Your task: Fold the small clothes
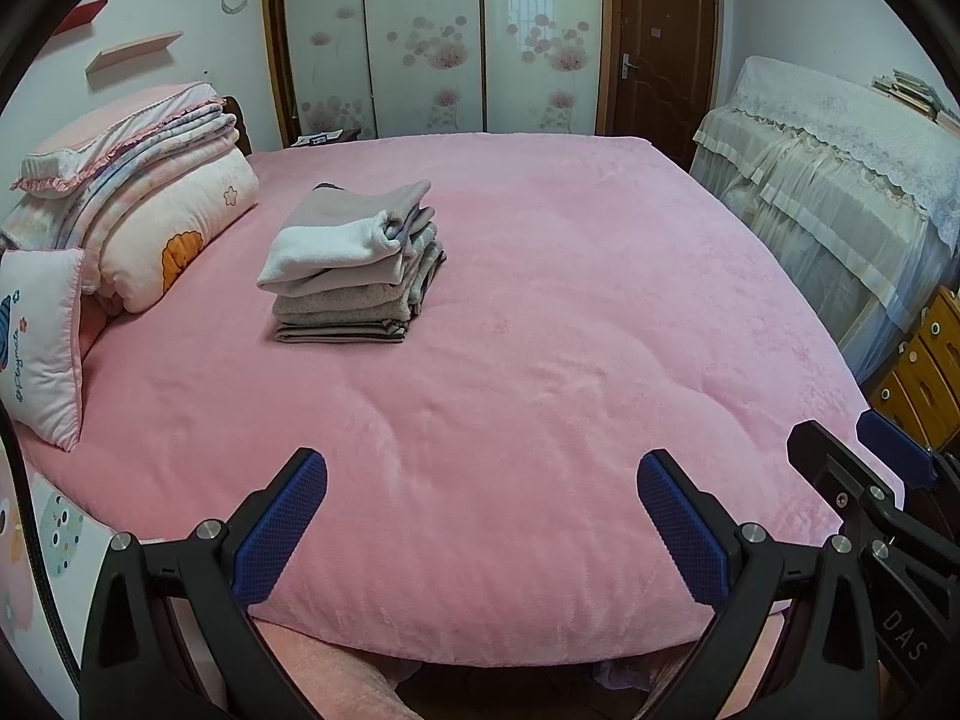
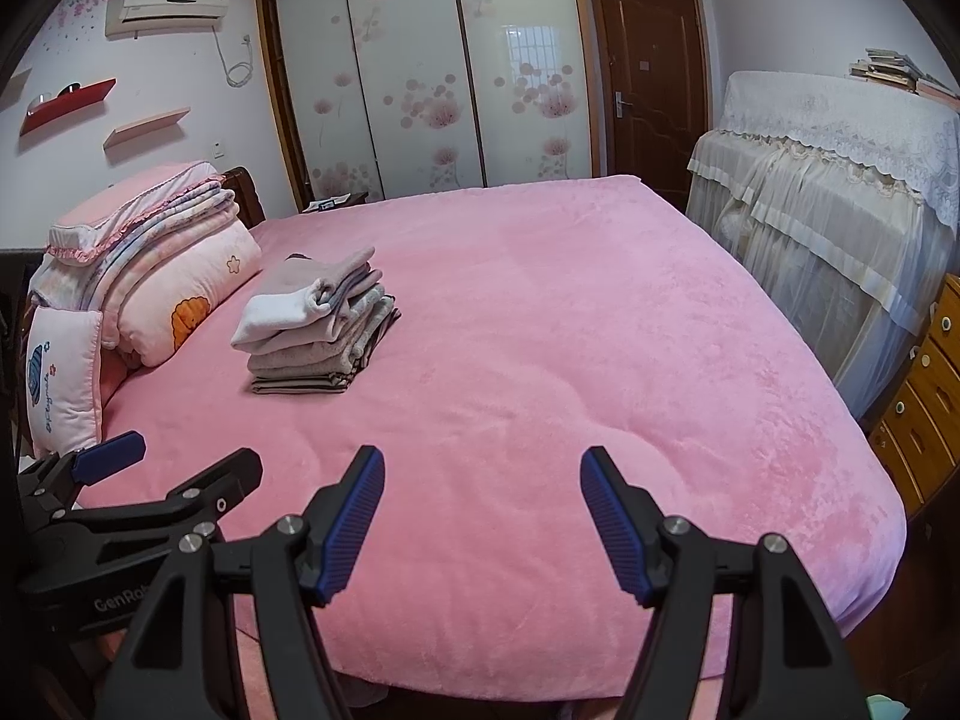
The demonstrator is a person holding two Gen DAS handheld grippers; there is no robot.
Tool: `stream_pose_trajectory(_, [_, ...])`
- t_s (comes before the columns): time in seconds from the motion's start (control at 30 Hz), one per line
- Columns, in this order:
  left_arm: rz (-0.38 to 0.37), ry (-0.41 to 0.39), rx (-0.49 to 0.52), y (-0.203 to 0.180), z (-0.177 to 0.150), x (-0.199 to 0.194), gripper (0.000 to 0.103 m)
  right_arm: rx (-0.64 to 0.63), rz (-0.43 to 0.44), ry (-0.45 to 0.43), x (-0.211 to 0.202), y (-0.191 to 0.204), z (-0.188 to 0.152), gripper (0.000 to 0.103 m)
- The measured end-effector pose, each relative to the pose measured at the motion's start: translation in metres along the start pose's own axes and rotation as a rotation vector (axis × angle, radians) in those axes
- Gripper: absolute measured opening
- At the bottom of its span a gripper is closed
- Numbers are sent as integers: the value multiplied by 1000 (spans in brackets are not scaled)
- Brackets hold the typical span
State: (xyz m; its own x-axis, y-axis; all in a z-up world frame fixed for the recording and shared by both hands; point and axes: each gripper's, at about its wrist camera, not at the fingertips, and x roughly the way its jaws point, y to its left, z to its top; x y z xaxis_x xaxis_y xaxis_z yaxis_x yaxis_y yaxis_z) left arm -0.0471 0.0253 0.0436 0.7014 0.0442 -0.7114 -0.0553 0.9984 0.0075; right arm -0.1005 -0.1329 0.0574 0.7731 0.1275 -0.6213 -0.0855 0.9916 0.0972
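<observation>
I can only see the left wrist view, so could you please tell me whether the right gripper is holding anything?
Observer: No, the right gripper is open and empty, above the pink blanket.
Operator: Thank you. Is anything mounted on the wall above the shelves?
Observer: Yes, an air conditioner hangs higher up than the red shelf.

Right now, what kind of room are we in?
A home bedroom: a bed with a pink blanket, folded quilts and pillows at its head, and a sliding-door wardrobe behind. A stack of folded clothes sits on the bed.
</observation>
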Motion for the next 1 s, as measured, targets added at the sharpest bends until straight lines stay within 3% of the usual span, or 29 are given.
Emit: stream_pose_trajectory(1.0, [-17,33,-11,5,-3,4,103,0,-1,3,0,1,1,68])
